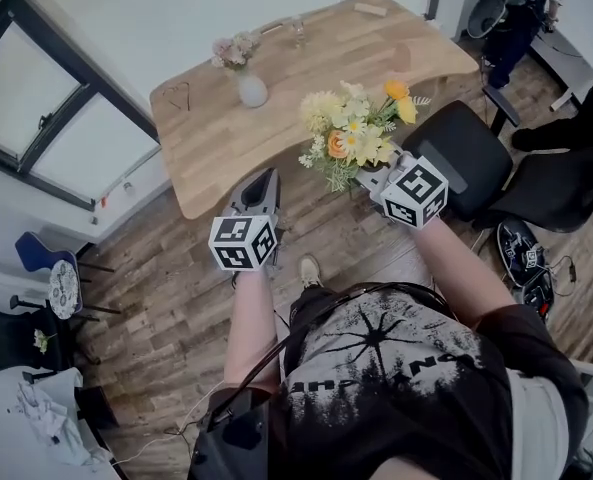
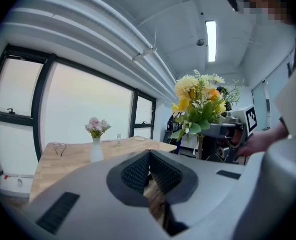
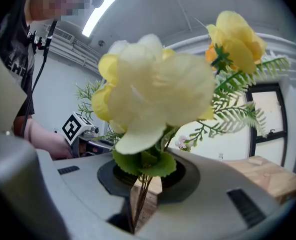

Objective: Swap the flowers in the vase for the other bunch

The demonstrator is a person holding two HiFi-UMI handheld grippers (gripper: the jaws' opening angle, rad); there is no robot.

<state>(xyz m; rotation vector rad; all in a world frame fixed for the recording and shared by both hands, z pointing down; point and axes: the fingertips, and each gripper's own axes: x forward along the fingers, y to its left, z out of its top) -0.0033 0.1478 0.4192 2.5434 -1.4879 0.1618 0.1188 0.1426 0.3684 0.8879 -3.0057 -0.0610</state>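
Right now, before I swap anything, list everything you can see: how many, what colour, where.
table: one, light wood, by the window
vase: one, white, on the table
pink flowers: one bunch, in the vase
yellow bunch: one, yellow and orange, above the table's near edge
glasses: one pair, dark, on the table left of the vase
small bottle: one, clear, table's far side
chair: one, black, right of the table
left tongs: one, grey, shut, empty
right tongs: one, grey, shut on the yellow bunch
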